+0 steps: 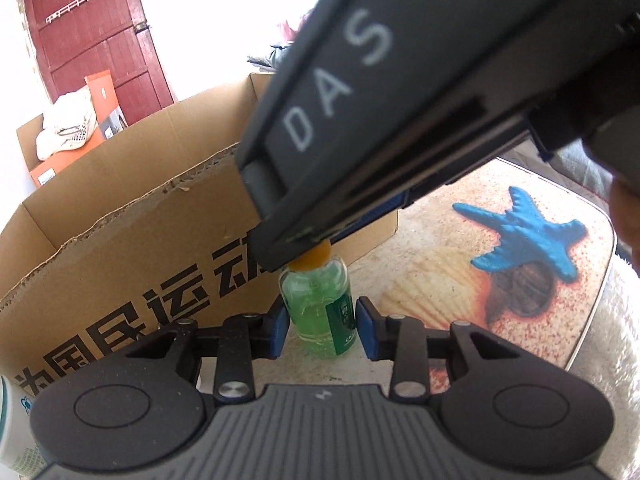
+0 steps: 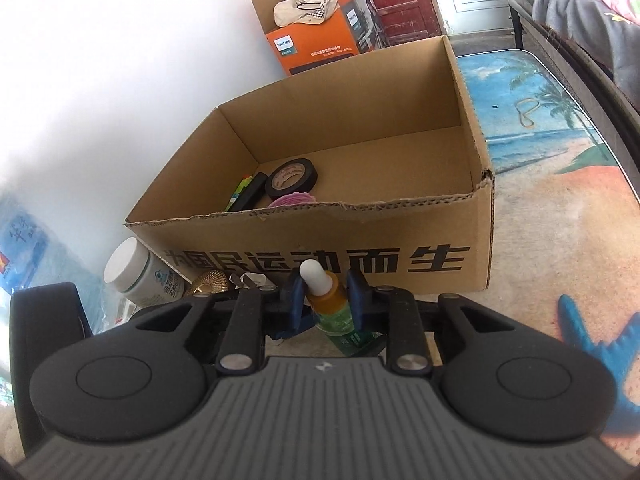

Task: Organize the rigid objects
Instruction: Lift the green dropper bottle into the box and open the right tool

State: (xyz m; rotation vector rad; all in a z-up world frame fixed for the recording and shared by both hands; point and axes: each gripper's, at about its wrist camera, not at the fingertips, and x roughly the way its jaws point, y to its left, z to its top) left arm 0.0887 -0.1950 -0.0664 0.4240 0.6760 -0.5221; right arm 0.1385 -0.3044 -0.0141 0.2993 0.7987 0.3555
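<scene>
While the dropper bottle point(image 1: 318, 312) stands upright on the mat point(image 1: 440, 280) just in front of the cardboard box point(image 2: 360, 240), you have both tools at it: item one, the left gripper point(image 1: 320, 330), low at the green glass body; item two, the right gripper point(image 2: 324, 300), higher, at the orange collar beneath the white rubber bulb point(image 2: 314, 278). The left pads bracket the body with a sliver of light showing on each side, so they read as nearly closed but not pressing. The right pads sit close against the collar; whether they actually clamp it cannot be told from these views. To do this step well, settle on one grip before lifting: close squarely on the glass body rather than the soft bulb, keep the bottle vertical, and clear the torn front rim of the box before lowering. Inside the box, toward its left wall, already lie a black tape roll point(image 2: 291, 179), a pink ruffled piece point(image 2: 290, 201) and a dark stick-shaped item point(image 2: 248, 192); the right half is bare. A white-lidded jar point(image 2: 132, 270) waits outside, at the box's front left corner.
</scene>
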